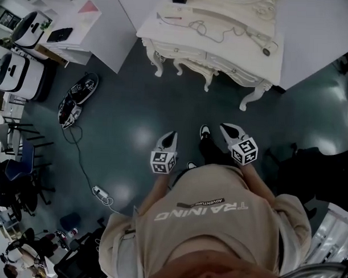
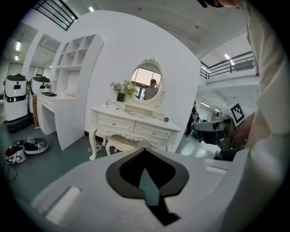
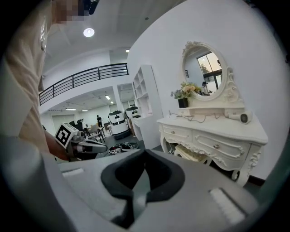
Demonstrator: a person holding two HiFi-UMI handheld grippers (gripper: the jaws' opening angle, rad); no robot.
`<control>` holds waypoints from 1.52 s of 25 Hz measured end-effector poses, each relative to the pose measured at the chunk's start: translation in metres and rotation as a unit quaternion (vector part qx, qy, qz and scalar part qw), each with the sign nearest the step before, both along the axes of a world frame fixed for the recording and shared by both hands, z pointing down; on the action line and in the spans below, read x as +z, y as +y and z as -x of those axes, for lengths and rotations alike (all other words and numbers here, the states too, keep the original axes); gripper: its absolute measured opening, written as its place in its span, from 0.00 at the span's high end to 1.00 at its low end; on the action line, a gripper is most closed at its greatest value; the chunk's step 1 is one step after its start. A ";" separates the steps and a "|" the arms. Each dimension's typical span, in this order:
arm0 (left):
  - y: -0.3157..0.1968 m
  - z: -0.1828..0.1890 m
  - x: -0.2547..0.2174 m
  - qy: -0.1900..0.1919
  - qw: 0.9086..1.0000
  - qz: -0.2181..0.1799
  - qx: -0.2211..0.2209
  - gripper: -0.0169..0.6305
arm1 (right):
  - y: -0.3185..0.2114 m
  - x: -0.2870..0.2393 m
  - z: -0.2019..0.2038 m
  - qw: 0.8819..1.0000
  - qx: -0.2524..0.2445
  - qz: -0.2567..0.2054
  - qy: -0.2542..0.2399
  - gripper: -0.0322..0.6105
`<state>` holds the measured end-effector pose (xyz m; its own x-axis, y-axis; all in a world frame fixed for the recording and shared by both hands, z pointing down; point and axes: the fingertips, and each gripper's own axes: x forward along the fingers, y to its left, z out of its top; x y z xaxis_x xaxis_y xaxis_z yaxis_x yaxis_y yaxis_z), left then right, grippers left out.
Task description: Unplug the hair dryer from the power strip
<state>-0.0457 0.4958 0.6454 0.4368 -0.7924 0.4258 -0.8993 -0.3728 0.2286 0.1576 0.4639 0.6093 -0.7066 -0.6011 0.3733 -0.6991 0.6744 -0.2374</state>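
Both claws are closed to a point and hold nothing. Your left gripper [image 1: 172, 134] and right gripper [image 1: 225, 128] hang side by side over the glossy dark teal floor [image 1: 135, 106], well short of the ornate white dressing table [image 1: 222, 57]. On its top lies the hair dryer [image 1: 261, 43], its cord [image 1: 215, 33] trailing towards a white power strip [image 1: 177, 17]. Your beige shirt [image 1: 205, 222] reads "TRAINING". White walls stand behind, and an oval mirror [image 3: 206, 68] rises above the table.
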 end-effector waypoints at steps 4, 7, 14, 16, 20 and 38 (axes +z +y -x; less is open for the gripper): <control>-0.046 0.016 -0.009 -0.027 1.000 0.004 -0.012 0.96 | -0.068 0.009 0.028 0.999 -0.027 0.001 -0.022 0.94; -0.082 0.022 -0.019 -0.044 0.999 0.010 -0.018 0.96 | -0.120 0.001 0.044 0.997 -0.064 -0.010 -0.034 0.94; -0.192 0.007 -0.024 -0.063 0.998 0.013 -0.023 0.96 | -0.242 0.012 0.042 0.996 -0.075 0.010 -0.048 0.94; -0.225 0.000 -0.026 -0.051 0.998 0.006 -0.031 0.96 | -0.271 0.016 0.044 0.996 -0.077 0.015 -0.050 0.94; -0.279 0.001 -0.022 -0.025 0.999 0.008 -0.044 0.96 | -0.313 0.026 0.062 0.994 -0.096 0.027 -0.046 0.94; -0.455 0.200 -0.013 -0.037 0.998 -0.020 0.052 0.96 | -0.481 -0.003 0.219 1.000 -0.007 -0.001 -0.002 0.94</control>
<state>-0.2458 0.0411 0.6323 0.4869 -0.7607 0.4293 -0.8687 -0.4729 0.1472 -0.0614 -0.0168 0.6067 -0.7164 -0.5923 0.3687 -0.6888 0.6846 -0.2386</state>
